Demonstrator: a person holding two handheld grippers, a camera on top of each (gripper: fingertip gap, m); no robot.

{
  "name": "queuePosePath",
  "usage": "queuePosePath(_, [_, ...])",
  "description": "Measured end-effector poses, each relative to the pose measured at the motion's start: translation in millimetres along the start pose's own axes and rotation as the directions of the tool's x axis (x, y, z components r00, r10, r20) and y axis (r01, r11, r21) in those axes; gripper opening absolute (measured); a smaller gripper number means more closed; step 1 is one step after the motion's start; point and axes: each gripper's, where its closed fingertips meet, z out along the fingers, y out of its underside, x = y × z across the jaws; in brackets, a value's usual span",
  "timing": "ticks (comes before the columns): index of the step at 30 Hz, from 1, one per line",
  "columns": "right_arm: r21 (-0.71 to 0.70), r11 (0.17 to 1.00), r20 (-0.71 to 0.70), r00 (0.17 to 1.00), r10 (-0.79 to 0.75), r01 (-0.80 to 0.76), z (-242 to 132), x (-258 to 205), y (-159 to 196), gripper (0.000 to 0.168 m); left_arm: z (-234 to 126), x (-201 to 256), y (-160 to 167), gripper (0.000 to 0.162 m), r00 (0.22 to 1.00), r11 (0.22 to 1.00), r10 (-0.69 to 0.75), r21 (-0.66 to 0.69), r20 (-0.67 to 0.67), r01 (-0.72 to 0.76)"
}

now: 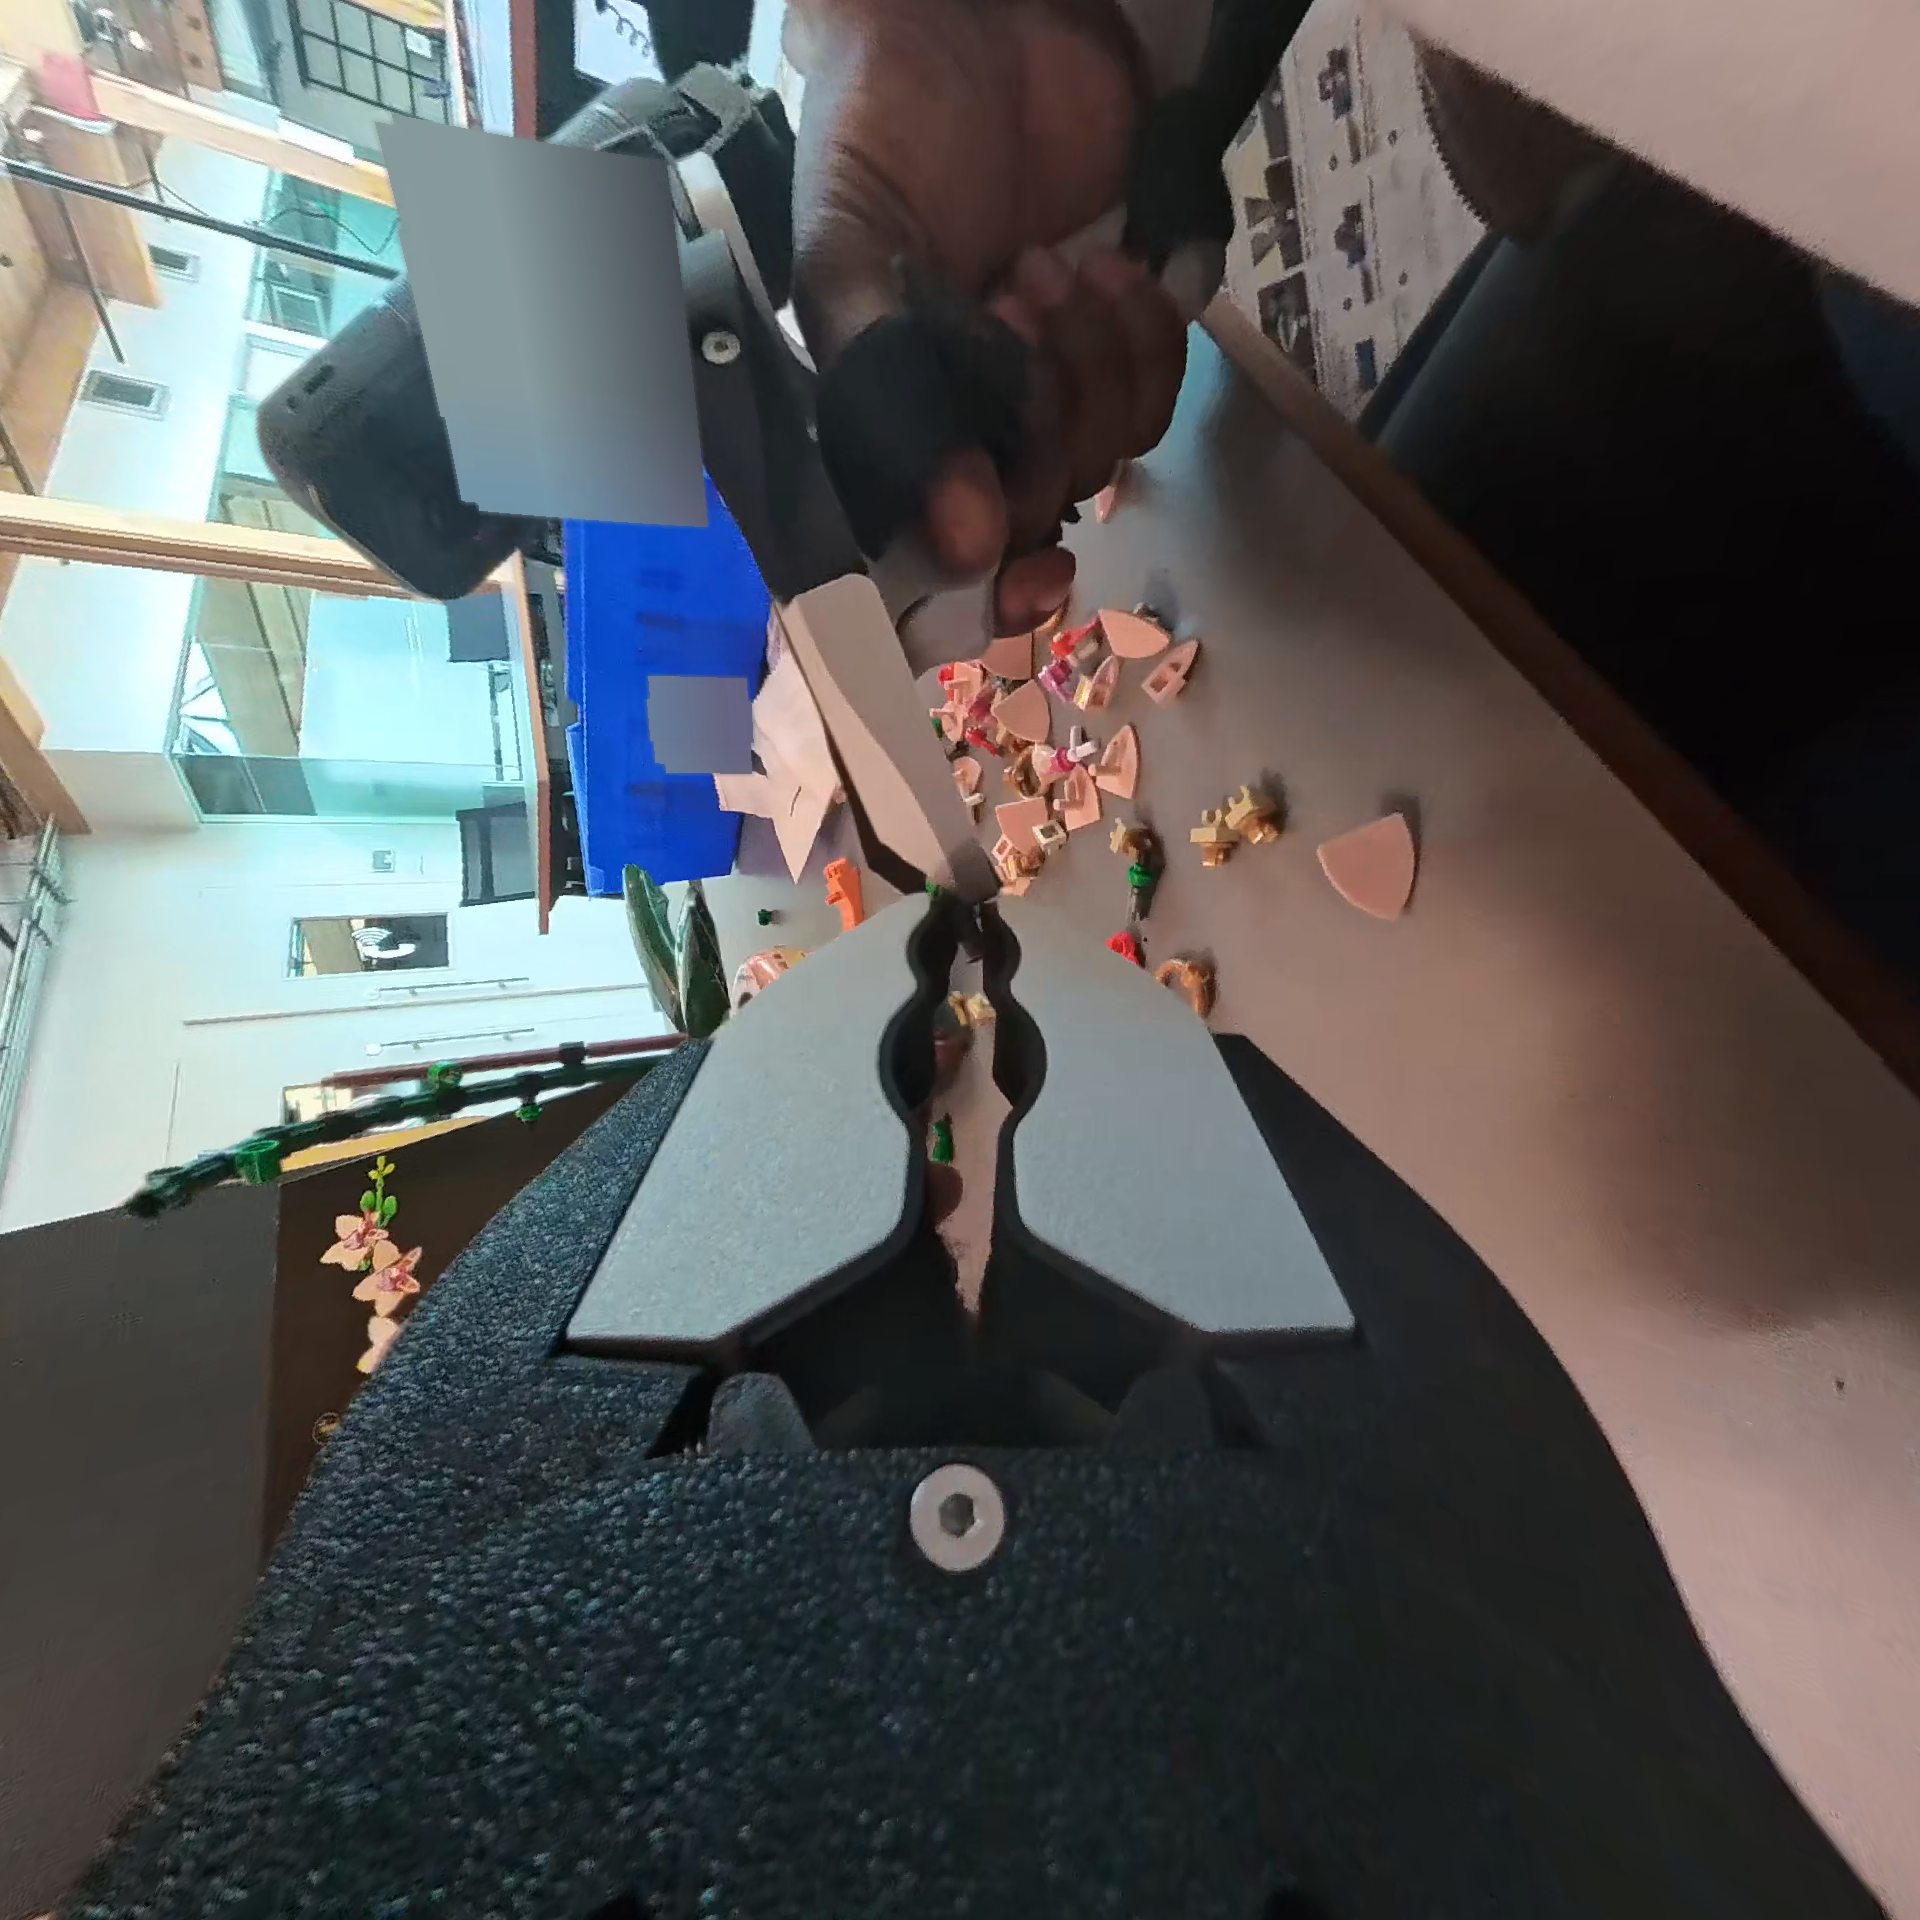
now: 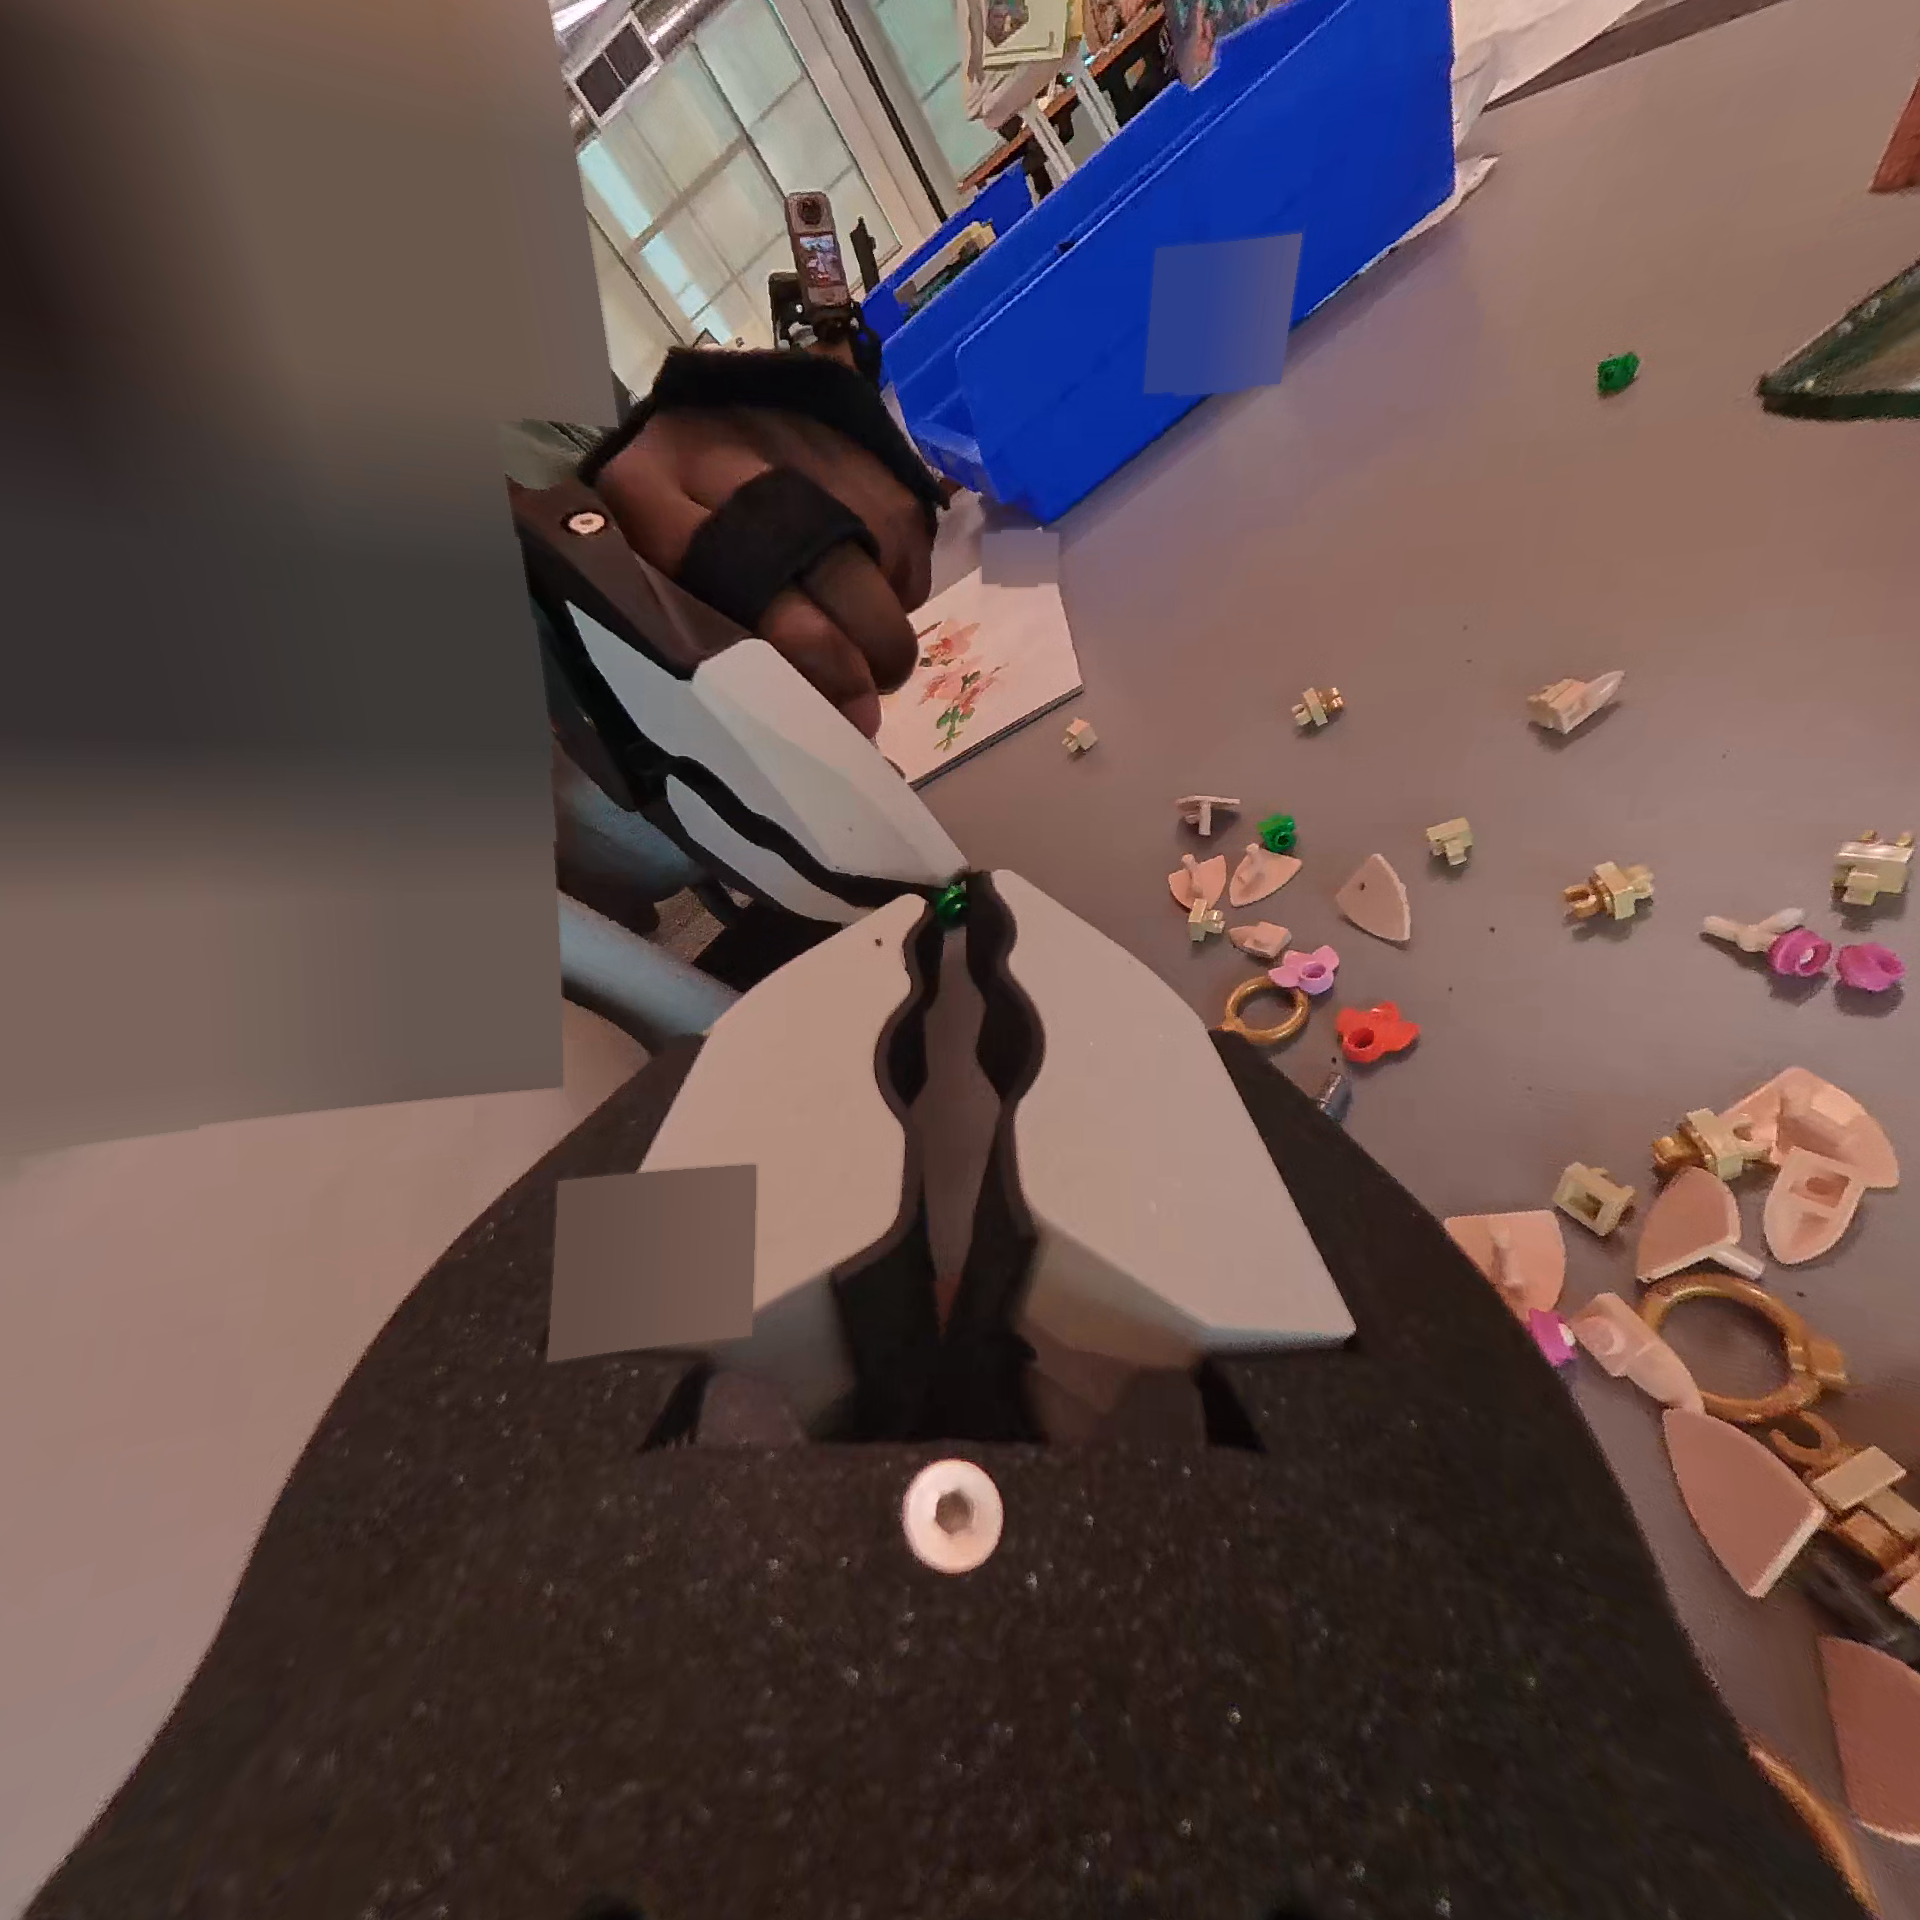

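My left gripper (image 1: 961,914) and my right gripper (image 2: 961,894) meet tip to tip above the grey table (image 2: 1455,623). A small green stud piece (image 2: 948,902) sits between my right gripper's nearly closed tips; it shows as a green speck (image 1: 932,889) in the left wrist view. The left gripper (image 2: 958,875) comes in from the upper left, shut, its tip touching that piece. The right gripper (image 1: 975,883) comes down from above in the left wrist view. I cannot tell whether the left also grips the piece. A gloved hand holds each gripper.
Several loose small pieces lie on the table: pink petals (image 2: 1377,899), gold rings (image 2: 1262,1013), a red flower (image 2: 1374,1031), a lone petal (image 1: 1371,862). Blue bins (image 2: 1091,343) and a flower booklet (image 2: 987,675) lie behind. A green stem with pink flowers (image 1: 379,1247) stands at left.
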Motion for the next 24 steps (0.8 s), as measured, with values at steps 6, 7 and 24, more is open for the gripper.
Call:
queuePosePath(6, [0.008,1.0,-0.013,1.0,0.011,-0.011,3,5,1,0.004,-3,5,7,0.005,0.999,1.0,0.011,-0.011,-0.03,-0.011])
queuePosePath(7, [0.013,0.999,-0.015,0.999,0.032,-0.032,3,7,1,0.004,-4,9,10,0.003,0.998,0.999,0.026,-0.024,-0.056,-0.028])
queuePosePath(24, [-0.176,0.92,-0.026,0.932,-0.361,0.351,9,10,3,0.024,-12,13,14,0.004,0.976,0.972,-0.209,0.095,-0.066,0.214])
